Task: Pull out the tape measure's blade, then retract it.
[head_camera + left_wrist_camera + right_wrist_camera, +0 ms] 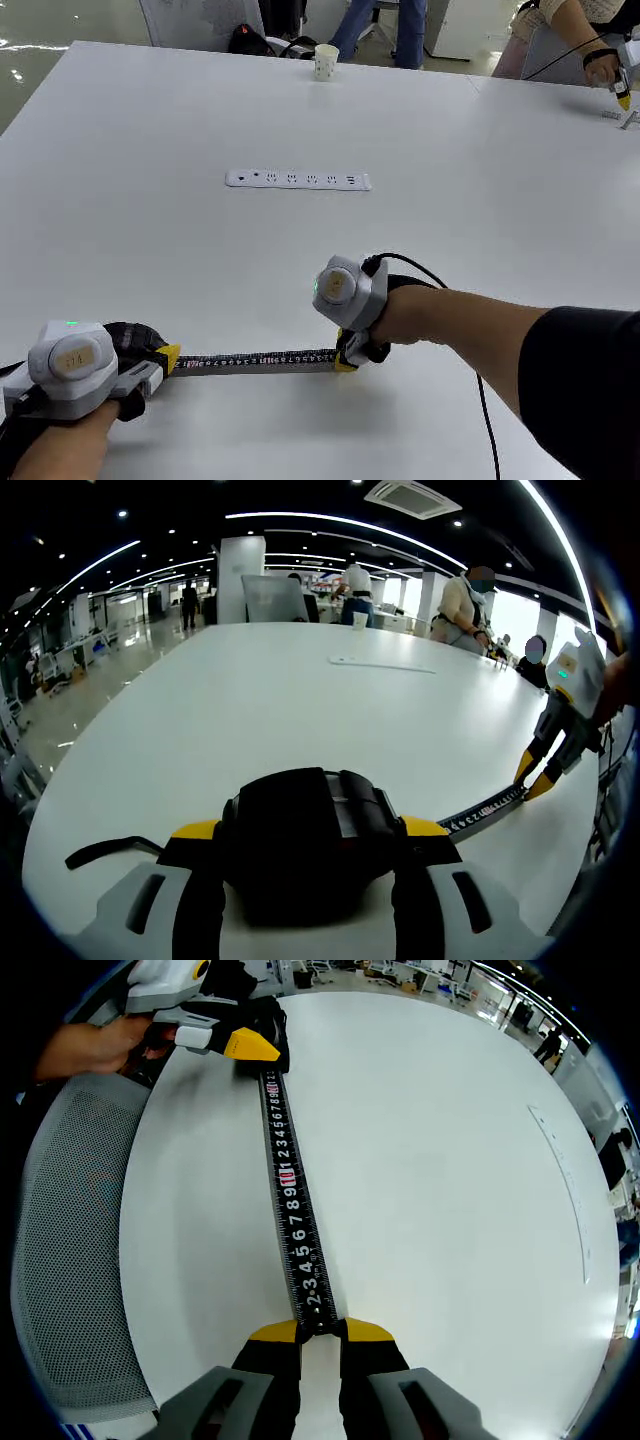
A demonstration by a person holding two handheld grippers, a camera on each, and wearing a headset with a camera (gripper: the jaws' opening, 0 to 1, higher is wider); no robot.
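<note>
Head view: pull-out step in hand. Clamped in left tongs: tape measure, on near side of power strip. Pinched in right tongs: tip of blade, stretched low over surface. Next, likely: draw farther or ease back, keeping straight. Beyond power strip: paper cup, contents unseen.

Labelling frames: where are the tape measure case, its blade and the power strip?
tape measure case (305,835), left gripper view, its black body.
blade (296,1230), right gripper view, numbered face mid-length.
power strip (298,180), head view, its white top.
</note>
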